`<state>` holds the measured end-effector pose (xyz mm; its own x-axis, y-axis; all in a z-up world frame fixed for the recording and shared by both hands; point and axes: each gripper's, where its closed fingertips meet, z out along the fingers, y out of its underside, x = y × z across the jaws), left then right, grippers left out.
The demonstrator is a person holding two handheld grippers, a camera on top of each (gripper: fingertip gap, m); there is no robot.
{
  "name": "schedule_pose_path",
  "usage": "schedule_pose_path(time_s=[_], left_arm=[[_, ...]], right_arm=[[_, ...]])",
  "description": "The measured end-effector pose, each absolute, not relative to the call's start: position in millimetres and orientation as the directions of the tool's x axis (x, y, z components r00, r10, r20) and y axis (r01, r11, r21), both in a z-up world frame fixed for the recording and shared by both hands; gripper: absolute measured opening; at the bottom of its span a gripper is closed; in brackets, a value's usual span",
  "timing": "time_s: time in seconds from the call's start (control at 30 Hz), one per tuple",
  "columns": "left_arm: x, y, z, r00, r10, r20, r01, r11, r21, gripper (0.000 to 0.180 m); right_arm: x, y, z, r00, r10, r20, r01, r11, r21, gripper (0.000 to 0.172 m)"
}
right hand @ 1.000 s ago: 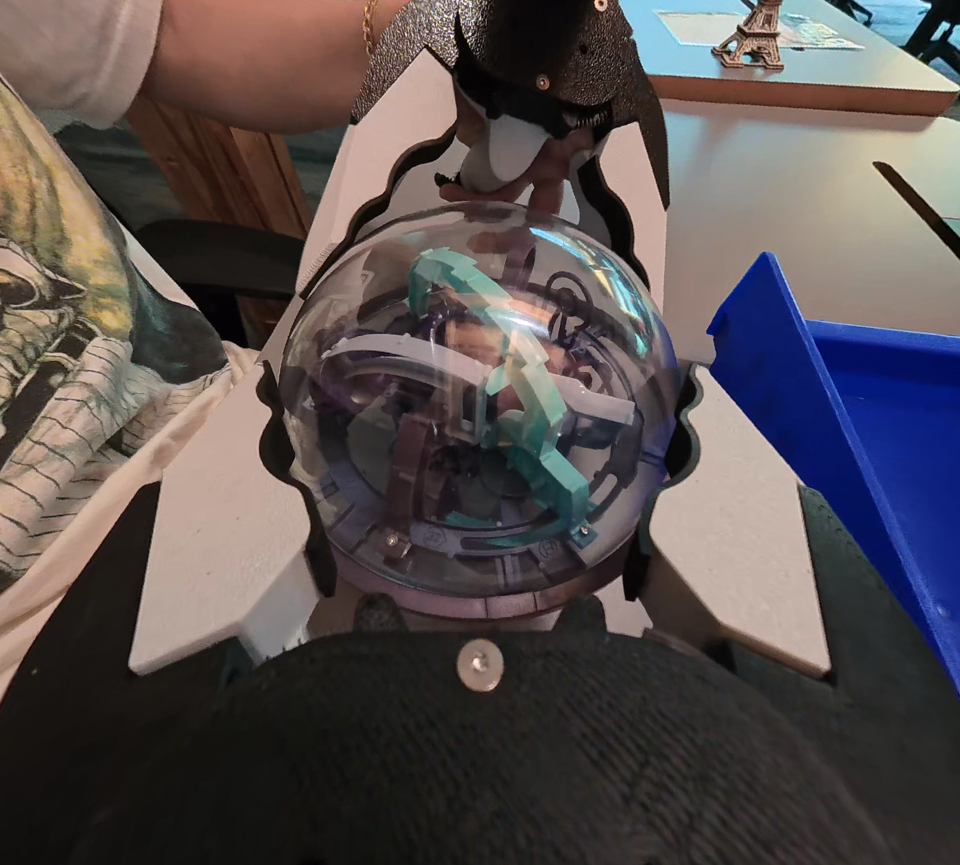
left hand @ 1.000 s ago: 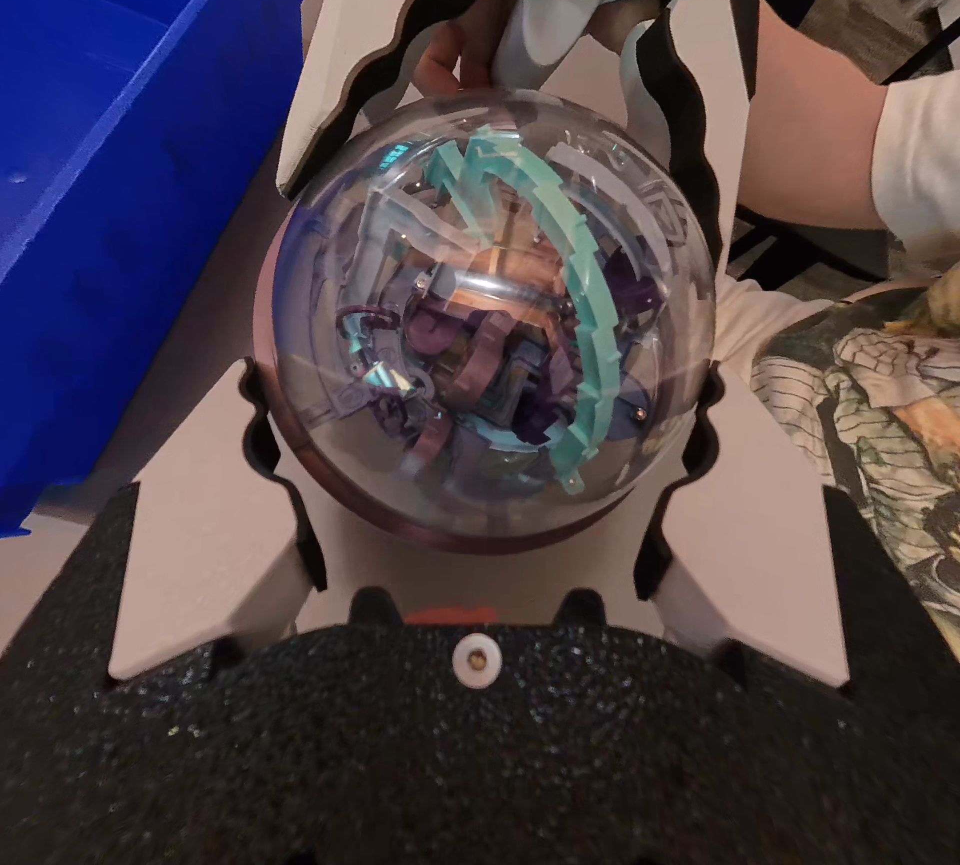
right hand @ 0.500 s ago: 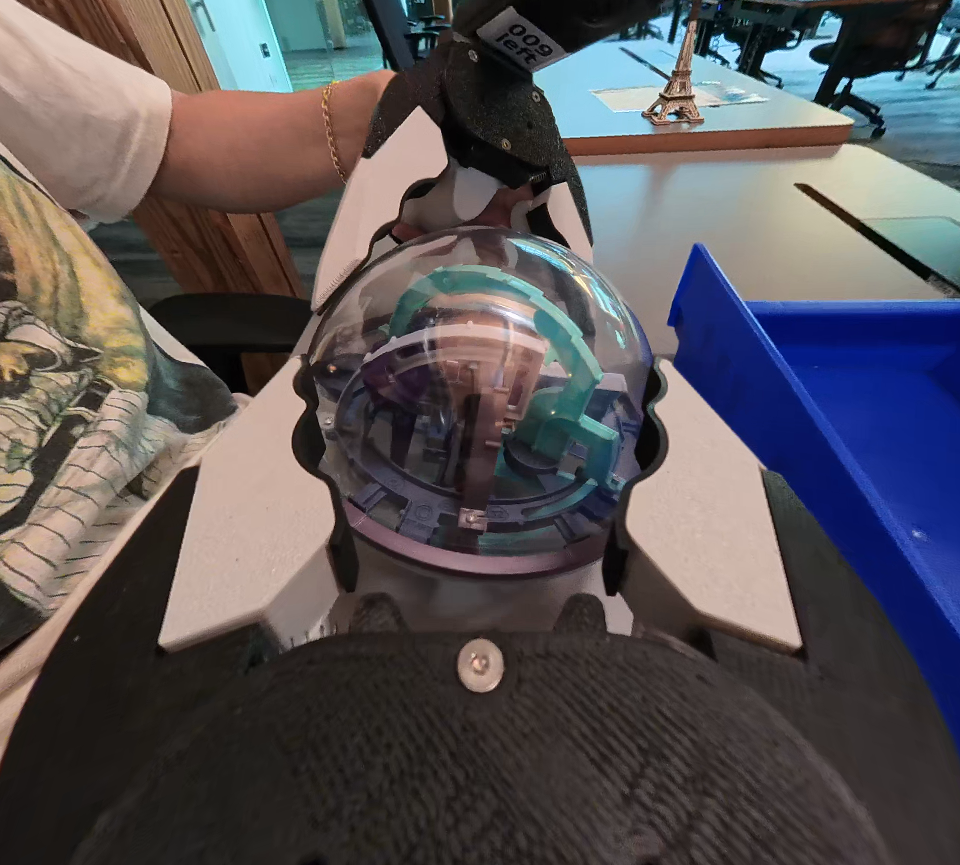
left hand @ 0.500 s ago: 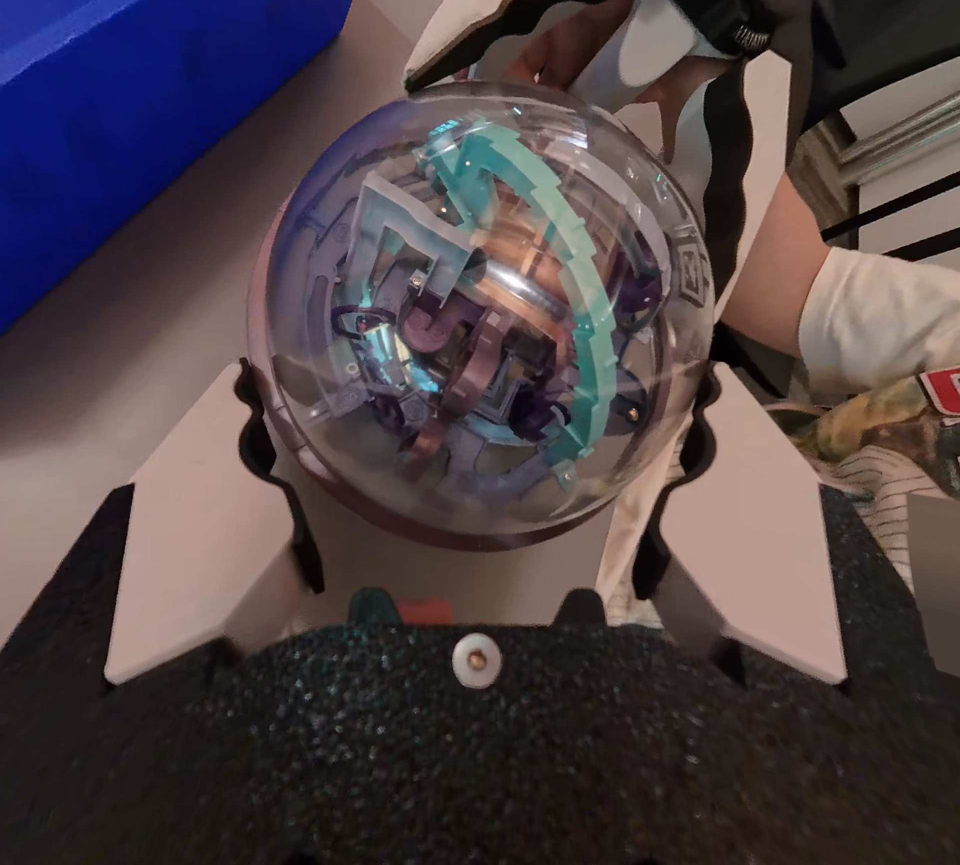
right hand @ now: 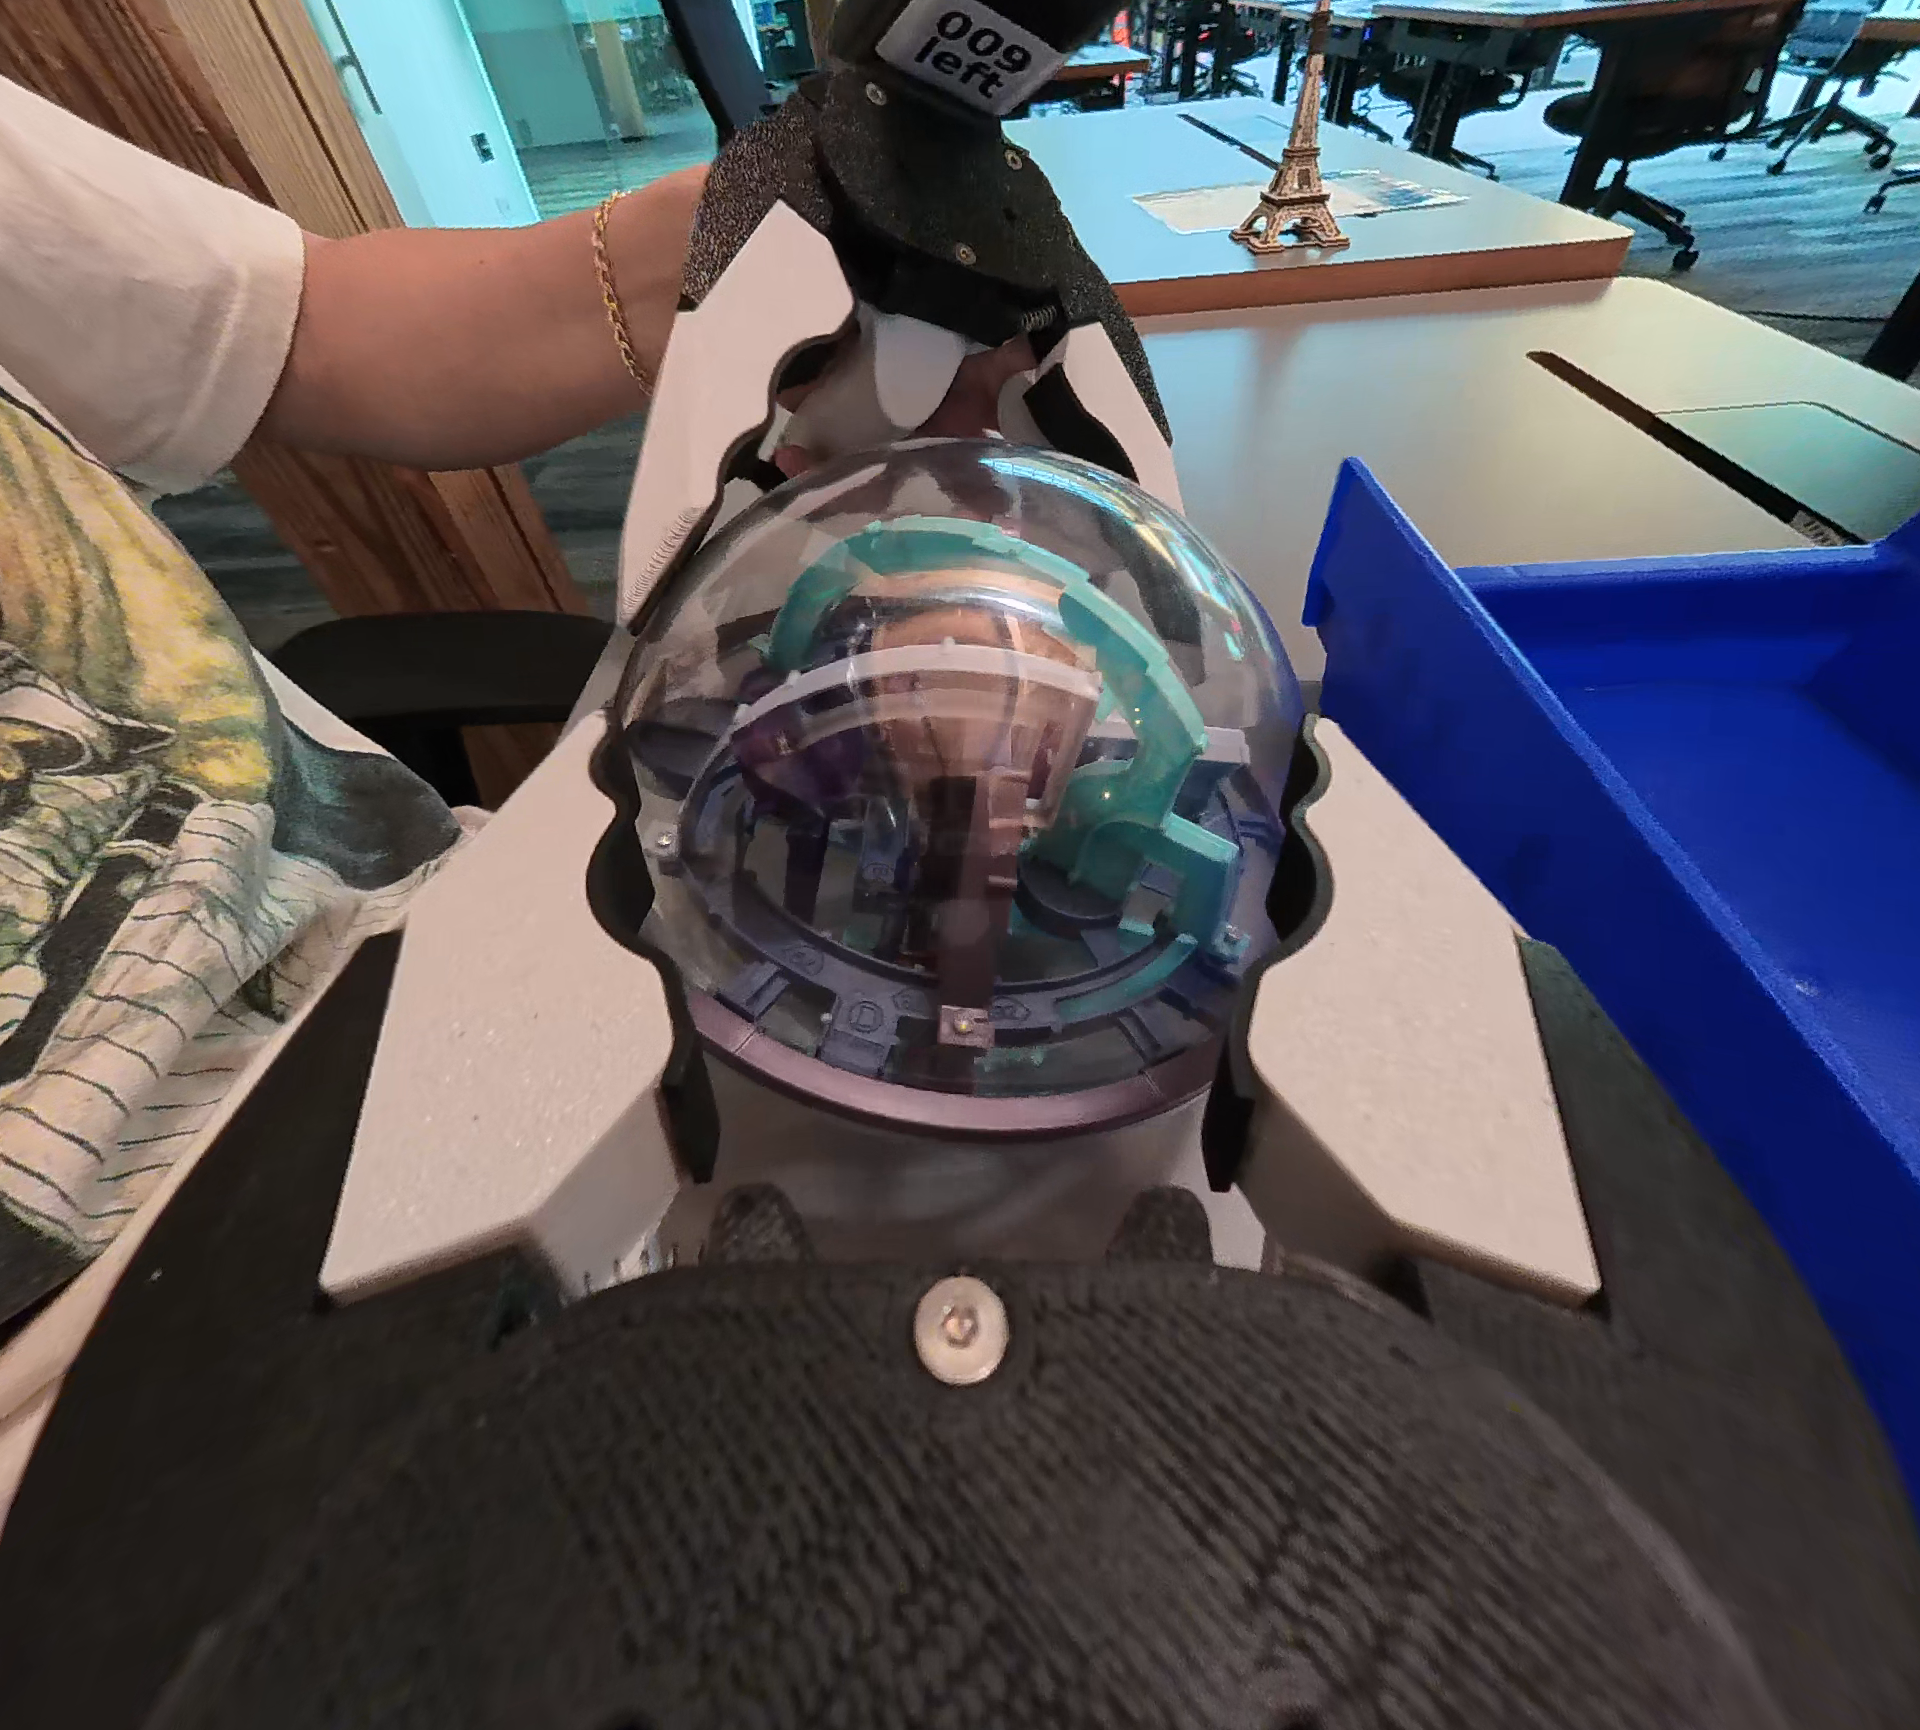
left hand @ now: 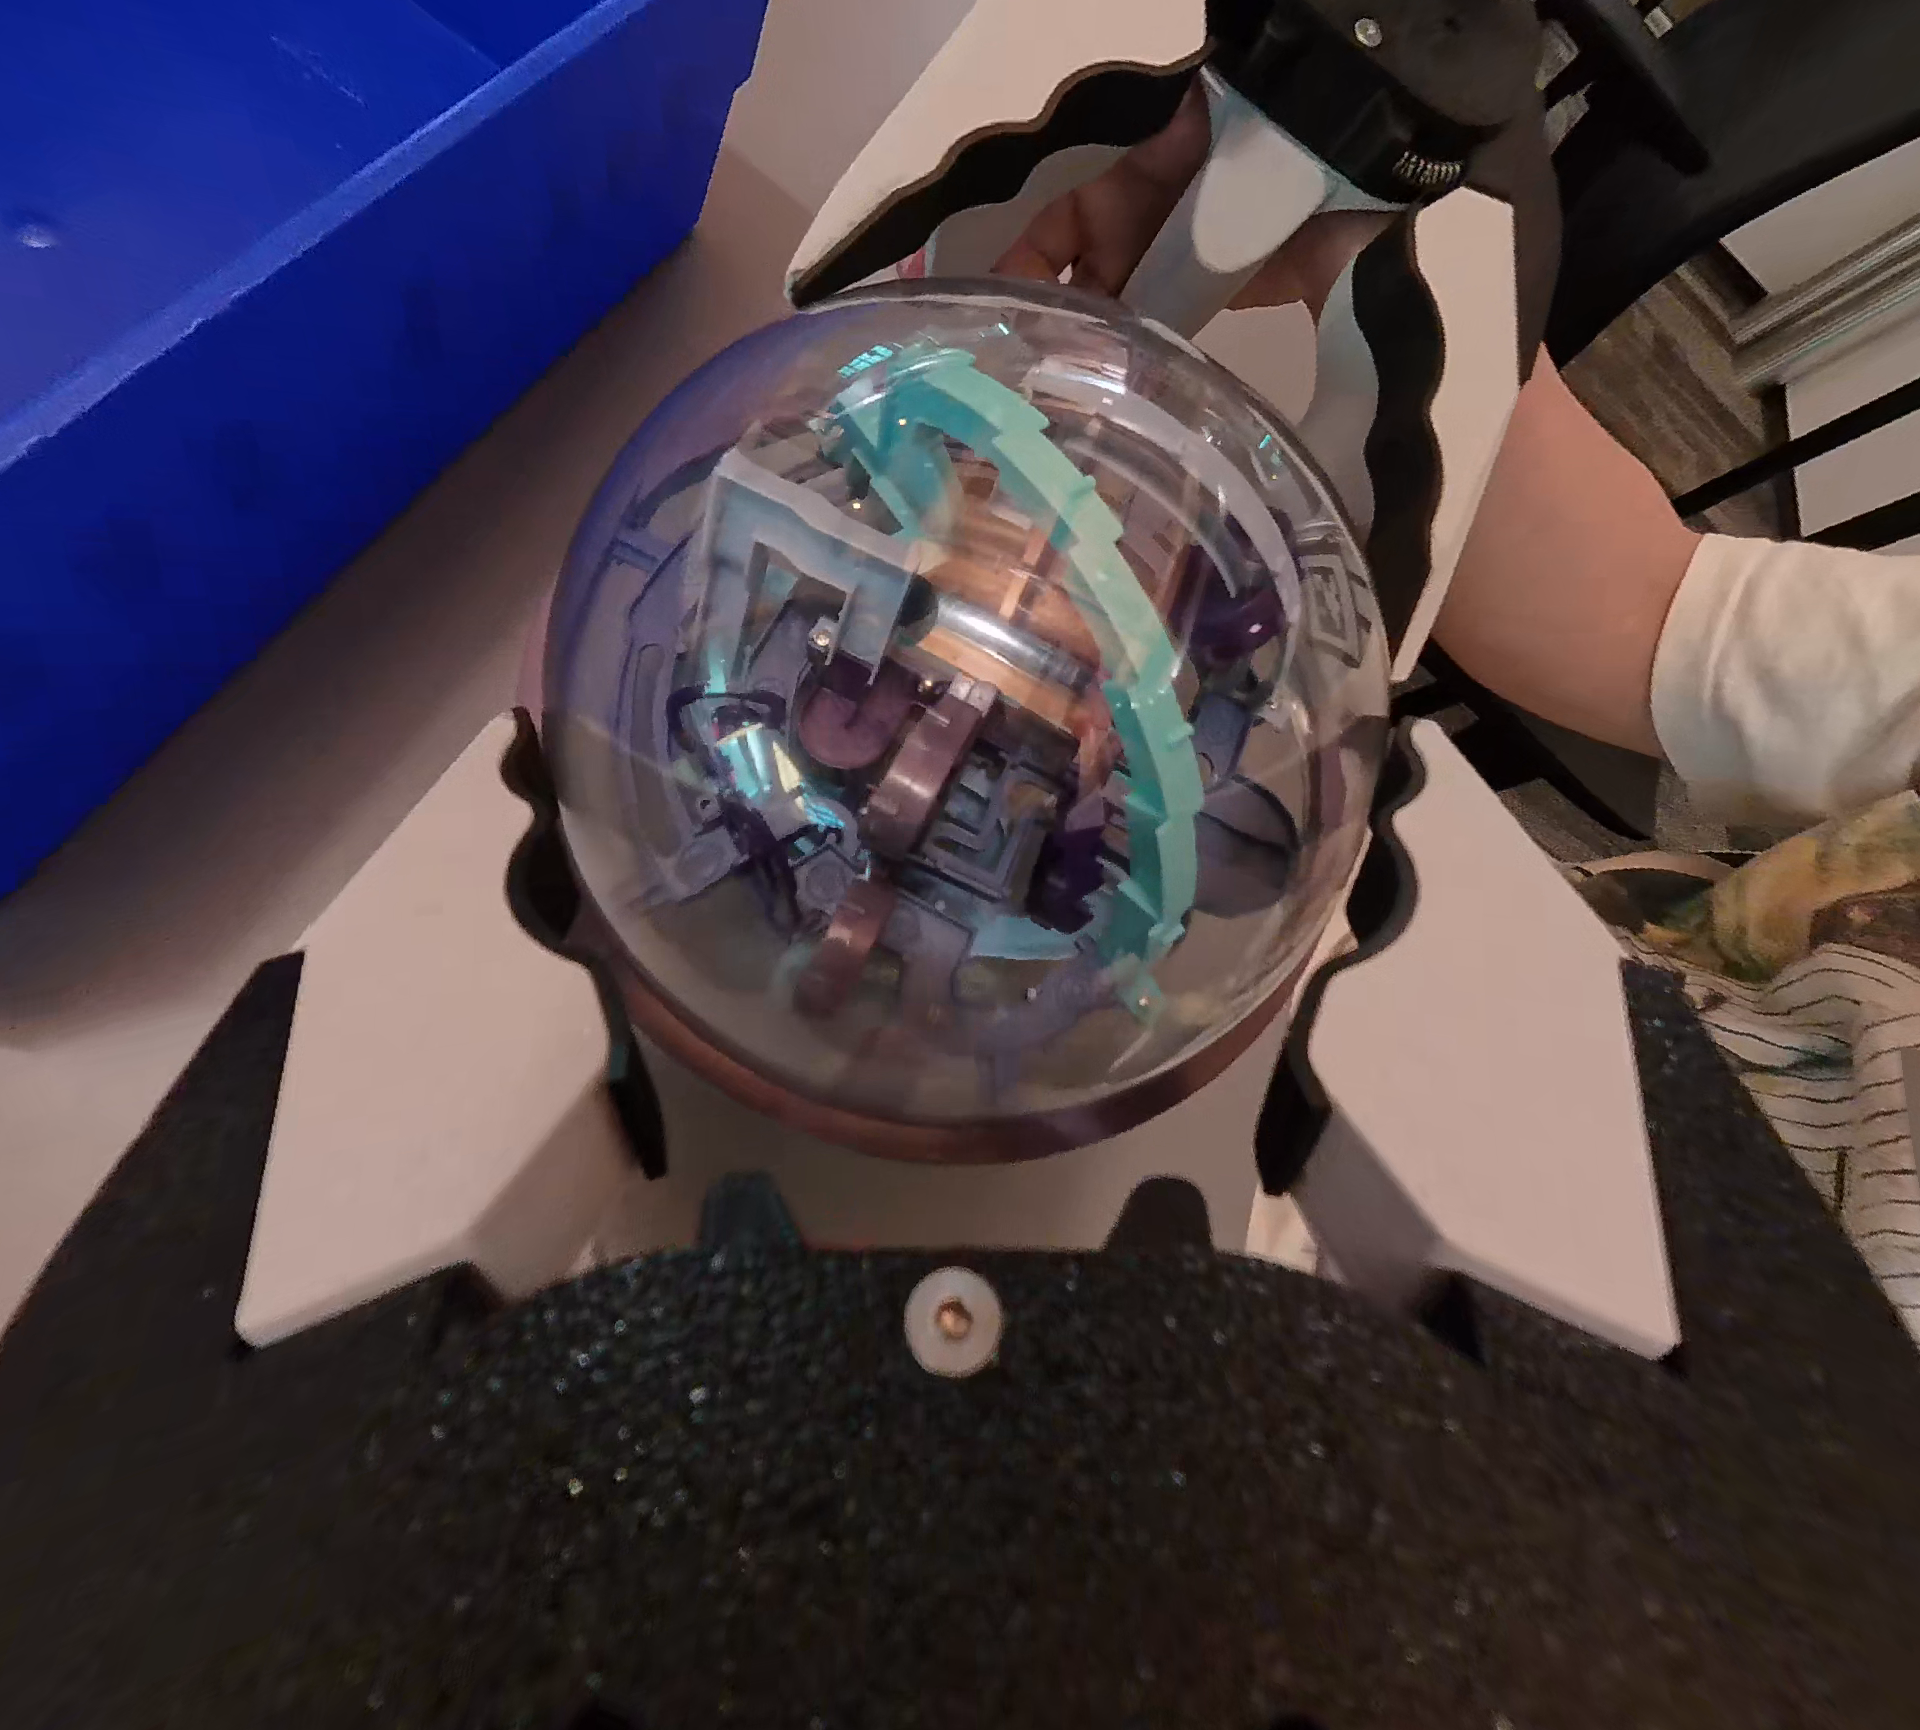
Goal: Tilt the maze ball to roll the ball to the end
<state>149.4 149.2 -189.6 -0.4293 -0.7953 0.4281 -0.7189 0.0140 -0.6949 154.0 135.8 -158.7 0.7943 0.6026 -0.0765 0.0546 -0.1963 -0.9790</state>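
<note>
The maze ball [left hand: 961, 724] is a clear sphere with teal, grey and purple tracks inside and a dark purple band round its middle. Both grippers hold it in the air from opposite sides. My left gripper [left hand: 961, 807] is shut on it, wavy black pads pressed to both flanks. My right gripper [right hand: 951, 833] grips it the same way, and it shows across the ball in the left wrist view [left hand: 1195, 246]. The left gripper shows beyond the ball in the right wrist view [right hand: 935, 433]. I cannot make out the small ball inside.
A blue bin [left hand: 312, 122] stands on the pale table [left hand: 312, 693], left of the ball; in the right wrist view it [right hand: 1662, 797] is on the right. A small tower model [right hand: 1294, 153] stands on a far desk. The person's arm [right hand: 468, 330] and patterned shirt [right hand: 125, 745] are close.
Both grippers have turned the maze ball while holding it; the view has swung so that more of the blue bin and table show. The grasps have not changed.
</note>
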Motion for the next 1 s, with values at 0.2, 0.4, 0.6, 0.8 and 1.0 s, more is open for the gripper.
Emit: schedule_pose_path(time_s=[0.2, 0.4, 0.6, 0.8, 1.0], left_arm=[[149, 148, -189, -0.439, -0.795, 0.419, -0.705, 0.016, -0.709, 0.148], [150, 152, -190, -0.4, -0.795, 0.456, -0.73, -0.025, -0.683, 0.148], [152, 154, -191, -0.364, -0.794, 0.488, -0.759, -0.051, -0.65, 0.148], [148, 142, -190, -0.424, -0.83, 0.362, -0.731, 0.077, -0.678, 0.148], [141, 125, -189, -0.479, -0.862, 0.168, -0.656, 0.224, -0.721, 0.148]], right_arm=[[153, 134, -158, 0.802, 0.594, -0.058, 0.059, -0.177, -0.982, 0.12], [157, 136, -157, 0.809, 0.581, -0.091, 0.026, -0.189, -0.982, 0.117], [160, 136, -155, 0.827, 0.556, -0.088, 0.017, -0.181, -0.983, 0.113], [151, 126, -164, 0.828, 0.561, -0.019, 0.113, -0.199, -0.973, 0.124], [142, 111, -174, 0.827, 0.558, 0.066, 0.207, -0.193, -0.959, 0.133]])
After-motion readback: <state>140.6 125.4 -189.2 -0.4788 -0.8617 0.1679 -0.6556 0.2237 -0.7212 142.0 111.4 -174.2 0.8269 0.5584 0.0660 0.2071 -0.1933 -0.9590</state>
